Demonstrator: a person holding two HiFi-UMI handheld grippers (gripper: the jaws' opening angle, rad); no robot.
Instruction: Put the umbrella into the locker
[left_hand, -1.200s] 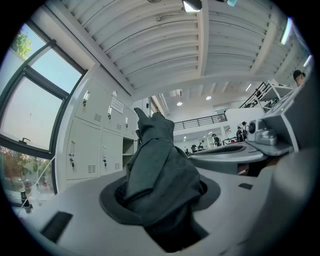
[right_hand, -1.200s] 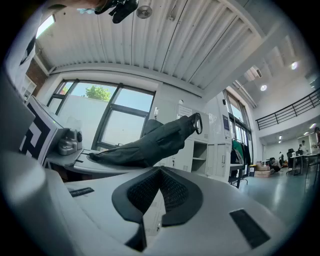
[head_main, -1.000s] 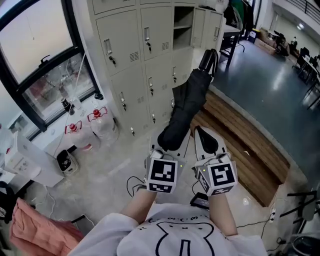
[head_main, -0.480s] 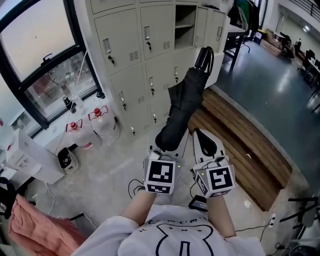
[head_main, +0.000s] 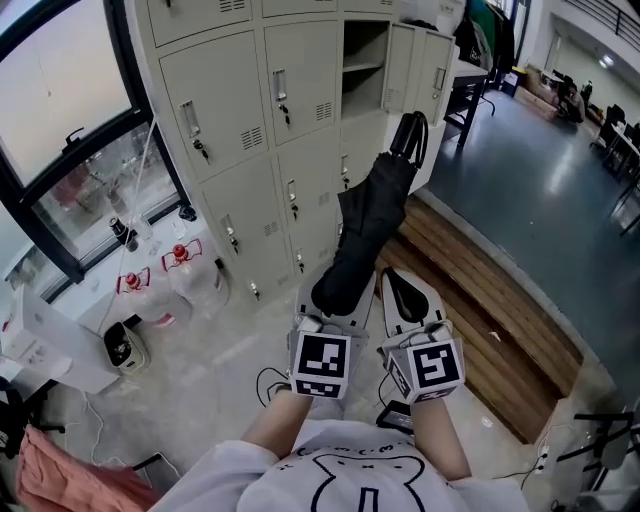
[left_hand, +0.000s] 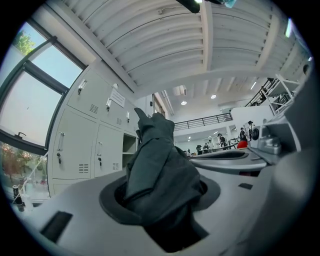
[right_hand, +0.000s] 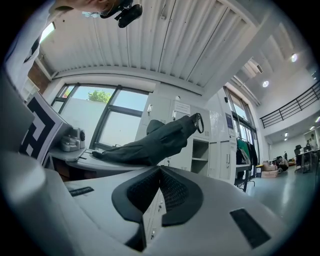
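A folded black umbrella (head_main: 367, 225) sticks forward and upward from my left gripper (head_main: 335, 300), which is shut on its lower end. Its looped handle (head_main: 410, 135) points toward the grey lockers (head_main: 240, 120). One locker door (head_main: 400, 60) stands open, showing a shelf inside (head_main: 362, 62). In the left gripper view the dark umbrella fabric (left_hand: 160, 172) fills the gap between the pads. My right gripper (head_main: 405, 298) is beside the left one, shut with nothing in it; its black pads (right_hand: 160, 192) meet. From the right gripper view the umbrella (right_hand: 157, 140) lies to the left.
A large window (head_main: 60, 110) is at the left, with bottles (head_main: 180, 255) and a white box (head_main: 40, 340) on the floor below. A low wooden platform (head_main: 490, 300) runs along the right. Cables (head_main: 270, 380) lie on the floor near my feet.
Both grippers and the umbrella have moved closer to the lockers, which now fill more of the head view. The grip on the umbrella is unchanged.
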